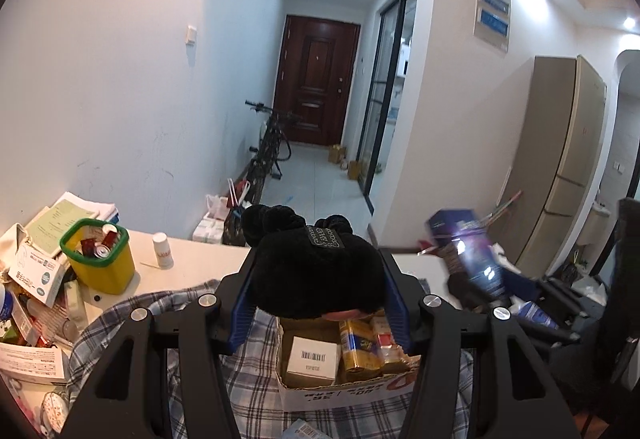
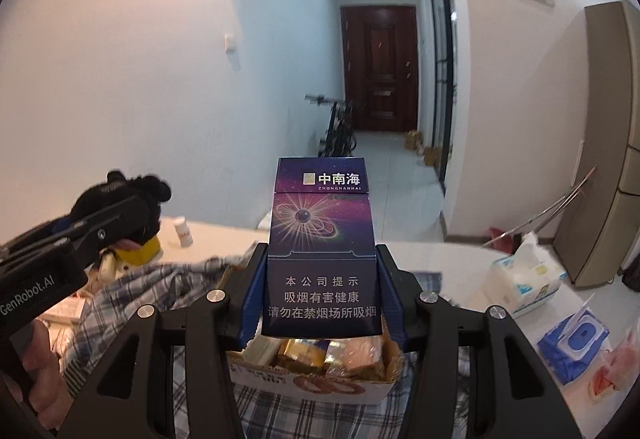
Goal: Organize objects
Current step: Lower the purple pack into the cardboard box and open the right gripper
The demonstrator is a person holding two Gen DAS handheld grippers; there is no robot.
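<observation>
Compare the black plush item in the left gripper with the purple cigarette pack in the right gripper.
The black plush item is soft, lumpy and plain apart from one small sewn label; the purple cigarette pack is a rigid, flat-sided box printed with a starburst and Chinese text. The plush bulges out past the left gripper; the pack stands upright and straight between the fingers of the right gripper. Both are held above the open cardboard box.
</observation>
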